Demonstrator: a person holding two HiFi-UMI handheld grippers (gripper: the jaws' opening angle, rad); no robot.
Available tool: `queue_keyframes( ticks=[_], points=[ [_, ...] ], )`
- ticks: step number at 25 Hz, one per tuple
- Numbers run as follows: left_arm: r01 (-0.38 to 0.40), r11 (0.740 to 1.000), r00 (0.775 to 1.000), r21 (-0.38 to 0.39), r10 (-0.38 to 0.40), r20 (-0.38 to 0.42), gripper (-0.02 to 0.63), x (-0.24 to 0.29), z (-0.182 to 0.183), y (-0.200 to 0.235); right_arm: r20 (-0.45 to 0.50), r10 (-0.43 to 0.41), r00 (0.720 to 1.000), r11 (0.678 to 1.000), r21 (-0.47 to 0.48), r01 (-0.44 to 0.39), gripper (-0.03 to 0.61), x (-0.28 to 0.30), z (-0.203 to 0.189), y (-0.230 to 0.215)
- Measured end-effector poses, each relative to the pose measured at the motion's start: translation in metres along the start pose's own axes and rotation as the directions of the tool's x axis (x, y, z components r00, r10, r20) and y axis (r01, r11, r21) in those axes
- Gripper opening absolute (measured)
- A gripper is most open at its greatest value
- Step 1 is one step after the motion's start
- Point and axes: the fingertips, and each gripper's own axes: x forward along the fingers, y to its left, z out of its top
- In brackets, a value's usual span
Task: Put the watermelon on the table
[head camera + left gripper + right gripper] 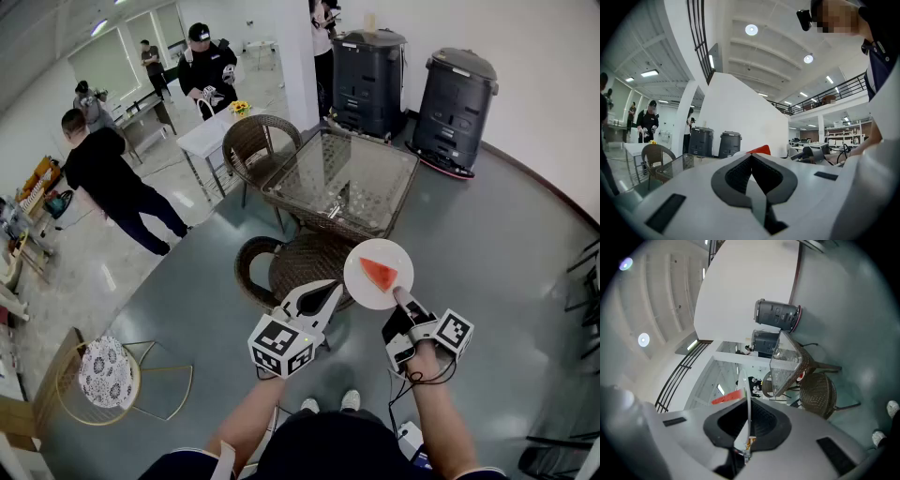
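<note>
A red watermelon slice (379, 273) lies on a round white plate (364, 281). My right gripper (401, 298) is shut on the plate's near rim and holds it level above a wicker chair (305, 265), just short of the glass-topped table (347, 173). In the right gripper view the plate (747, 411) runs edge-on between the jaws, with the slice (727, 398) to its left and the table (785, 362) beyond. My left gripper (322, 298) hovers beside the plate, shut and empty. In the left gripper view the gripper's (751, 157) tips meet, and the slice (761, 150) peeks over them.
A second wicker chair (255, 142) stands at the table's far left corner. Two dark bins (367, 80) (455, 108) line the back wall. Several people stand at the left and back near a small white table (208, 133). A gold wire chair (103, 375) sits at lower left.
</note>
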Motion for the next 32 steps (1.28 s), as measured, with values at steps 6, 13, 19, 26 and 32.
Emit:
queue_keyframes(
  ticks=[6, 13, 19, 26, 32],
  points=[
    [0.001, 1.0, 1.0, 0.002, -0.001, -0.002, 0.005, 0.001, -0.004, -0.002, 0.009, 0.014, 1.0, 1.0, 0.013, -0.014, 0.012, -0.002, 0.001, -0.002],
    [0.002, 1.0, 1.0, 0.001, -0.002, -0.011, 0.005, -0.002, -0.006, -0.006, 0.019, 0.022, 1.0, 0.999, 0.026, -0.022, 0.011, -0.007, 0.001, -0.002],
    [0.004, 1.0, 1.0, 0.001, -0.004, -0.019, 0.005, 0.006, -0.012, -0.009, 0.013, 0.02, 1.0, 0.999, 0.029, -0.021, 0.011, -0.008, 0.005, -0.009],
    [-0.01, 1.0, 0.999, -0.006, 0.01, -0.031, 0.005, 0.027, -0.02, -0.011, 0.001, 0.001, 1.0, 1.0, 0.018, -0.002, 0.011, -0.008, 0.023, -0.019],
    [-0.038, 0.999, 0.999, -0.003, 0.038, -0.036, 0.005, 0.058, -0.022, -0.013, -0.023, -0.005, 1.0, 1.0, 0.01, 0.005, 0.011, 0.001, 0.053, -0.025]
  ],
)
